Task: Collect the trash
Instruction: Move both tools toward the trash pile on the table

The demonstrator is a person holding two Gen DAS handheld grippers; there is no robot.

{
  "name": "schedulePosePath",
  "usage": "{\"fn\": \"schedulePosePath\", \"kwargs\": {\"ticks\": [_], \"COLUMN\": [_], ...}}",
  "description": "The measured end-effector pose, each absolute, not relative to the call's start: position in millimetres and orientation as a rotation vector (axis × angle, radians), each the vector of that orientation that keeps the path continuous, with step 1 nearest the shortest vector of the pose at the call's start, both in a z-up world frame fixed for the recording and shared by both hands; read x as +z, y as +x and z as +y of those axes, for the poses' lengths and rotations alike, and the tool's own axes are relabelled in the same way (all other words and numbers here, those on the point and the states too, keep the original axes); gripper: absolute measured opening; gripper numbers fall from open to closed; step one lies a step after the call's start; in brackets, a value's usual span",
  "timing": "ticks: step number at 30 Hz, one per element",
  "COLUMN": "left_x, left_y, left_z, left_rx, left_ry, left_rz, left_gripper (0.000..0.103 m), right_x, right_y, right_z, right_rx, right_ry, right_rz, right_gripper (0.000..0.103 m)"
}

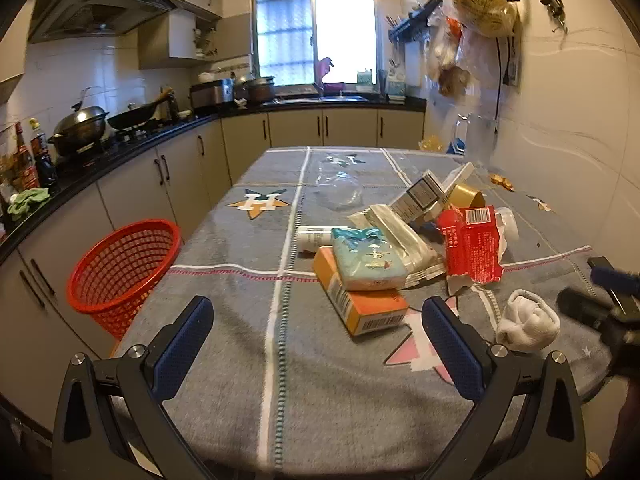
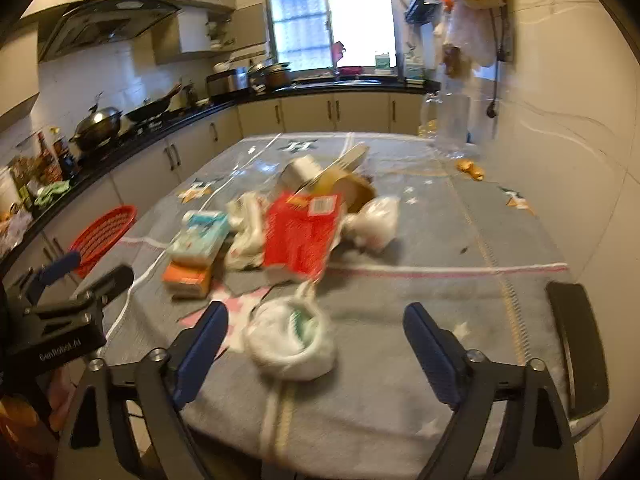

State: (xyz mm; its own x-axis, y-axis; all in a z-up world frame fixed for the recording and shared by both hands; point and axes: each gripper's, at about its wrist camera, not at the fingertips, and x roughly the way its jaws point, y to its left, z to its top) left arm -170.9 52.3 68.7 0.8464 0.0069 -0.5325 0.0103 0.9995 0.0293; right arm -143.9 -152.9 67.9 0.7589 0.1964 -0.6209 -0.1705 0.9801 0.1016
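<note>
Red mesh basket (image 1: 120, 276) stands empty beside the desk (image 1: 248, 360). Trash sits heaped mid-desk: orange box (image 1: 360, 304), red packet (image 1: 472, 248), crumpled white wad (image 2: 292, 340). Left hand-held gripper (image 1: 316, 344) and right hand-held gripper (image 2: 316, 344) both gape, holding nothing.

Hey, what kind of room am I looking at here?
Most likely a home kitchen. A range hood hangs over a stove with a wok, a dark counter with cabinets runs along the wall, and a sink sits under the window.
</note>
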Motion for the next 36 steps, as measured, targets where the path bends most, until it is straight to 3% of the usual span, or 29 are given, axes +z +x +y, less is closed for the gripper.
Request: {"fn": "schedulePosePath", "kwargs": {"ticks": [6,36], "left_x": [58.6,43.5], "left_y": [-175.7,-168.9], "left_z": [54.3,48.1], "left_rx": [0.02,0.015], "left_ry": [0.044,0.064], "left_rz": [0.566,0.591], "left_gripper": [0.103,0.103], "right_x": [56.2,36.1], "right_y": [-151.9,-148.3], "right_z": [-146.3,-140.4], "right_rx": [0.192,0.179], "right_ry": [-0.017,-0.075], "right_rz": [0.655,0.675], "right_gripper": [0.082,0.082]}}
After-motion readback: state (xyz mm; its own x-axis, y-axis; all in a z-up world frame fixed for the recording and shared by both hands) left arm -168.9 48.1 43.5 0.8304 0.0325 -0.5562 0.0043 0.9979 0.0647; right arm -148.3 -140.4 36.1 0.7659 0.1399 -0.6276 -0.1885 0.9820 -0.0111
